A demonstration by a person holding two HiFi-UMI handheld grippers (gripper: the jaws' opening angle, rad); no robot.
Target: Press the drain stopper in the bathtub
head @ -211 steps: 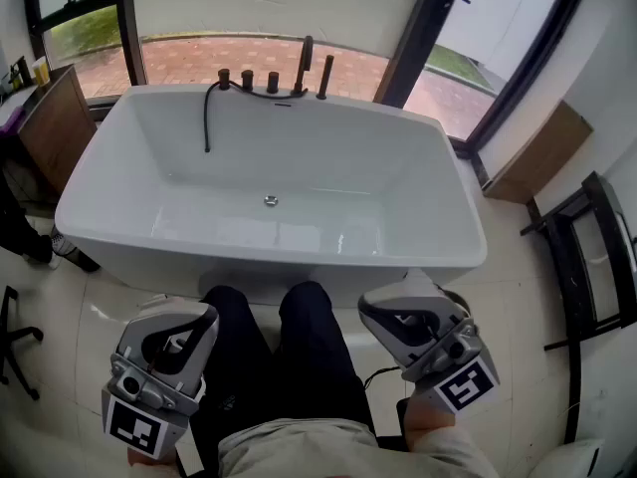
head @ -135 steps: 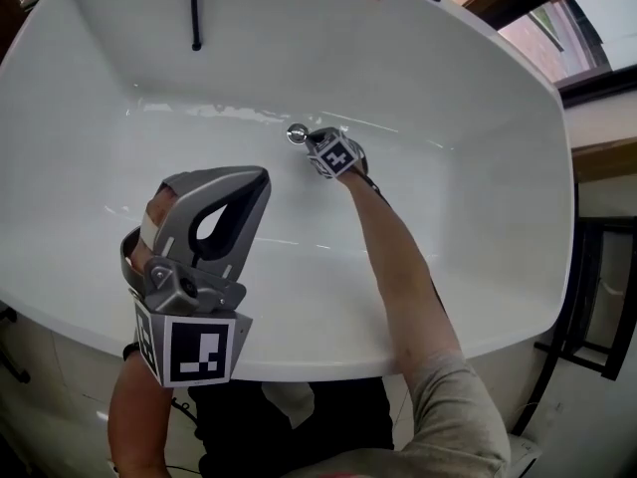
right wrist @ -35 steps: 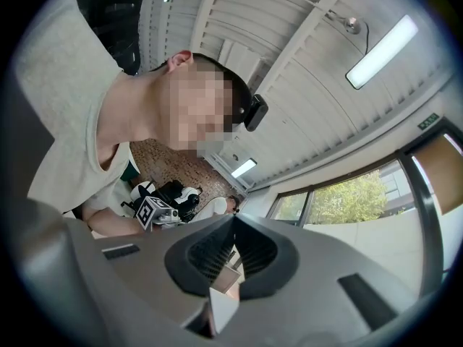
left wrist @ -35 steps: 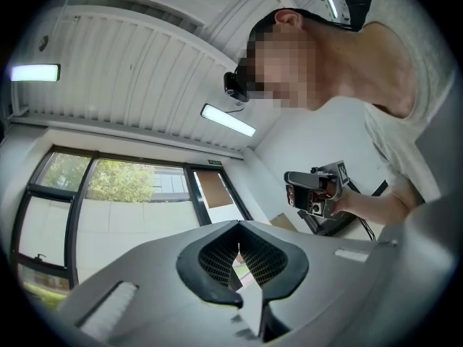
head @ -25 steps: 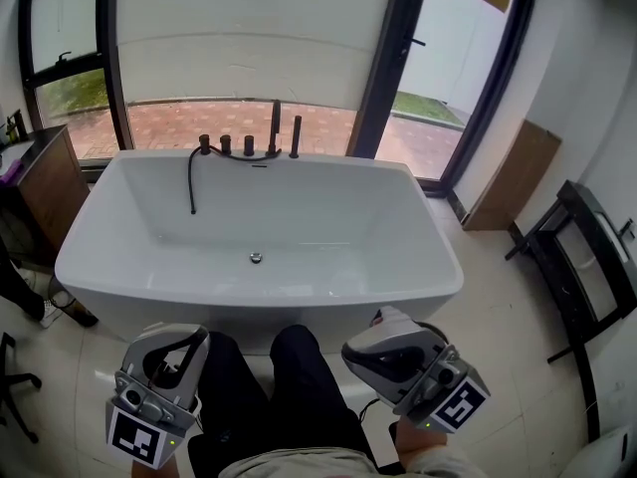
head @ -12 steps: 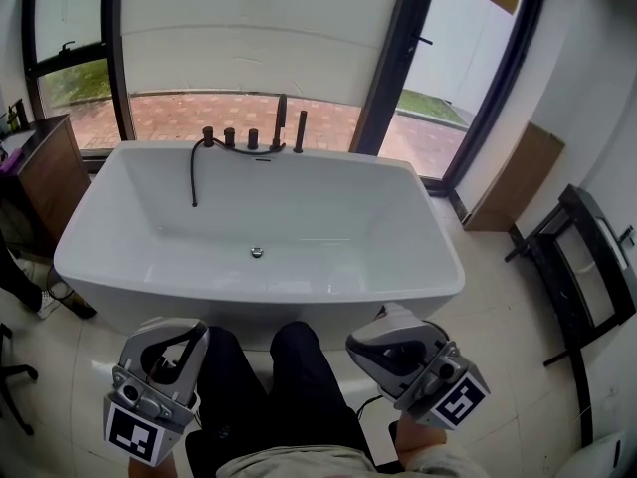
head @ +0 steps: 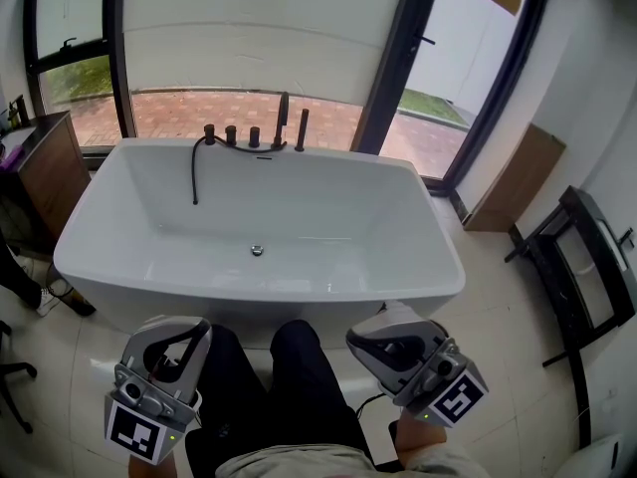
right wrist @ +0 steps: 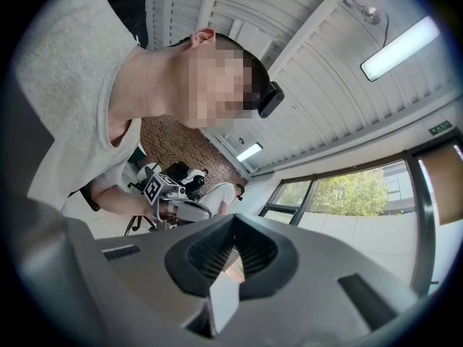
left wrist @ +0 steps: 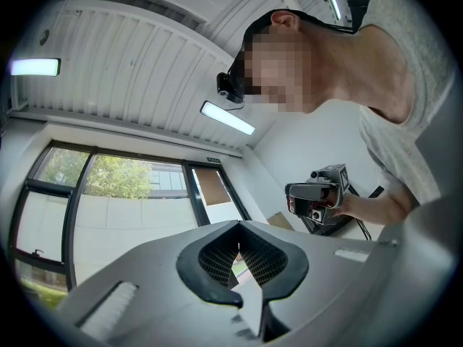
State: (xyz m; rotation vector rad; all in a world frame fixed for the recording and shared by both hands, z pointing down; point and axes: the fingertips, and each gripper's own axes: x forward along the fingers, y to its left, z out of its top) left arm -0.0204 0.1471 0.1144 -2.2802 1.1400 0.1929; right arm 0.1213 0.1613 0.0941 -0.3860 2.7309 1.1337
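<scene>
Holds left gripper (head: 191,329) and right gripper (head: 360,341) low beside the legs, outside the tub (head: 378,197). Shows both pairs of fingers (left wrist: 215,262) pressed together, nothing between. Finds the stopper (head: 257,251) on the tub floor near the middle, well ahead of both, perhaps a little nearer the left; round, so no long axis to mind. Counts one tub, one stopper, two grippers, five dark fittings (head: 255,134) on the far rim.

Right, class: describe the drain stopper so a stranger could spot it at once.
Find the big white bathtub under the window. On its floor, near the middle, sits a small round silver drain stopper. The dark taps stand on the far rim instead.
</scene>
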